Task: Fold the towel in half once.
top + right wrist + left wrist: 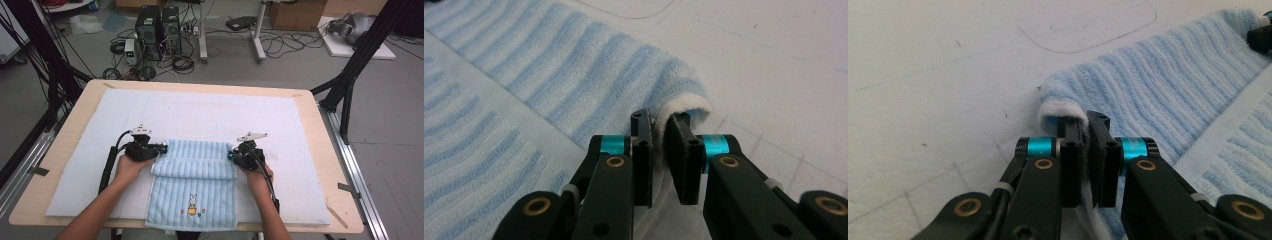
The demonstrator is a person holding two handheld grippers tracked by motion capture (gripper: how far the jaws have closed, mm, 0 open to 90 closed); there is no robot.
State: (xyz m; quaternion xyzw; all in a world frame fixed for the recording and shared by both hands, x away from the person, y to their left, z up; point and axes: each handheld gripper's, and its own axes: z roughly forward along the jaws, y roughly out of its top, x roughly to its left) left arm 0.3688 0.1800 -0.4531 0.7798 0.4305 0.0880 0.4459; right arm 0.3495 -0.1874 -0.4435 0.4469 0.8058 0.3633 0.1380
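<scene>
The light blue towel lies on a white padded mat that covers most of a pale wooden table, with its near end reaching the table's front edge and a small rabbit picture showing on that end. Its far part is folded back over itself, so a thick ribbed band runs across the towel between the two grippers. Around the table stand black frame legs and metal rails; beyond it, on the grey floor, are two computer towers, loose cables, a cardboard box and the foot of a white stand. The left gripper sits at the left end of the folded band, held by the person's left hand. In the left gripper view its jaws are clenched on the towel's left corner, the white hem pinched between the pads. The right gripper, in the right hand, sits at the band's right end. In the right gripper view its jaws are likewise clamped on the right corner, with the rolled hem squeezed between them. Both grippers lie low on the mat, pointing inward at each other.
</scene>
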